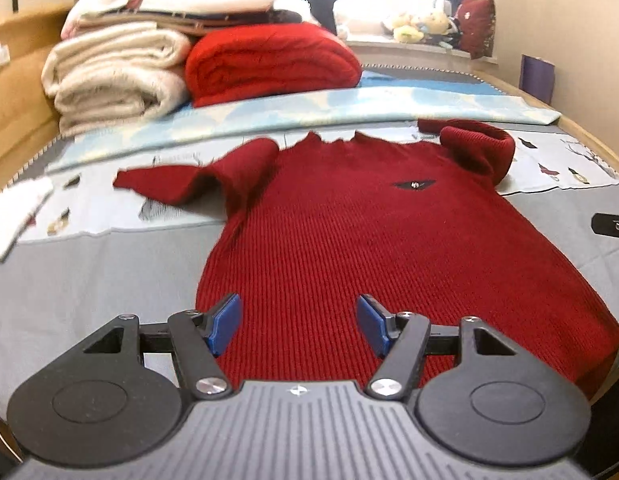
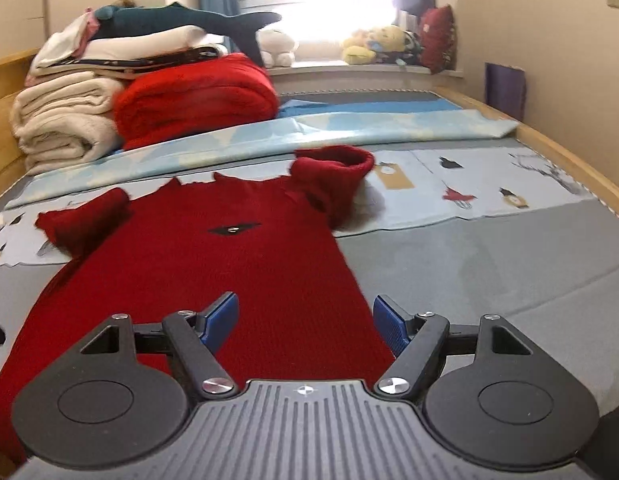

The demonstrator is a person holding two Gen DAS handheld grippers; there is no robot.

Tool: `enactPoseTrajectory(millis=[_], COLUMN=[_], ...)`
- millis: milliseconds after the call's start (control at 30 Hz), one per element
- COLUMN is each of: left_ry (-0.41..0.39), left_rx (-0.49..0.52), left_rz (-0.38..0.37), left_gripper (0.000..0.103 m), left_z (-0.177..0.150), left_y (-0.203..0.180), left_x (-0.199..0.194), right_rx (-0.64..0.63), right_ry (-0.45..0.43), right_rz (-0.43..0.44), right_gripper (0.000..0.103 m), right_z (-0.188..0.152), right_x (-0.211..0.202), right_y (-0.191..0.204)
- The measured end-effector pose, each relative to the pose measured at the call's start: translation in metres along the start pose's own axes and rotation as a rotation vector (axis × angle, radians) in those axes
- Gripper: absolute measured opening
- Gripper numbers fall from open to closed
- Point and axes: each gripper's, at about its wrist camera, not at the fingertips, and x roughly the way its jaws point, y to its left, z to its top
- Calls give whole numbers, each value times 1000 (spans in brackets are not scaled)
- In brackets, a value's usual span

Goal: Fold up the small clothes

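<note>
A dark red knitted sweater [image 1: 349, 232] lies flat on the grey bed, hem toward me, collar far; it also shows in the right wrist view [image 2: 213, 264]. Its left sleeve [image 1: 181, 184] lies bent outward and its right sleeve [image 1: 477, 148] is bunched up near the shoulder. My left gripper [image 1: 299, 322] is open and empty just above the hem's left part. My right gripper [image 2: 307, 320] is open and empty over the hem's right edge. A black part of the right gripper [image 1: 611, 226] shows at the right edge of the left wrist view.
A stack of folded cream blankets [image 1: 113, 76] and a folded bright red blanket [image 1: 269, 60] sit at the far left. A light blue patterned sheet [image 2: 469, 184] lies across the bed. A white cloth [image 1: 13, 212] lies at left. Wooden bed rails [image 2: 569, 160] run along both sides.
</note>
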Motion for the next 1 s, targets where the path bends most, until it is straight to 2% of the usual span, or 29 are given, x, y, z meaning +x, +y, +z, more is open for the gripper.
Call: enactPoseTrajectory(millis=[133, 233, 333, 500, 633, 833, 1000], left_ry=[-55, -56, -72, -52, -35, -42, -93], left_rx=[23, 46, 58, 66, 30, 0, -33], left_rz=[7, 6, -27, -93, -124, -145, -151], left_gripper=[69, 61, 57, 57, 57, 53, 46], left_z=[0, -3, -2, -1, 3, 28, 64], left_y=[-8, -13, -16, -15, -13, -13, 6], left_x=[-8, -7, -9, -4, 5, 11, 8], right_rx=[-3, 21, 51, 105, 106, 5, -27], right_ry=[-19, -9, -11, -13, -6, -51, -100], right_rz=[26, 22, 5, -39, -58, -58, -67], right_gripper=[76, 76, 75, 75, 71, 70, 65], right_z=[4, 5, 6, 8, 7, 7, 15], right_x=[-6, -6, -7, -2, 6, 6, -4], right_y=[1, -3, -10, -18, -15, -4, -8])
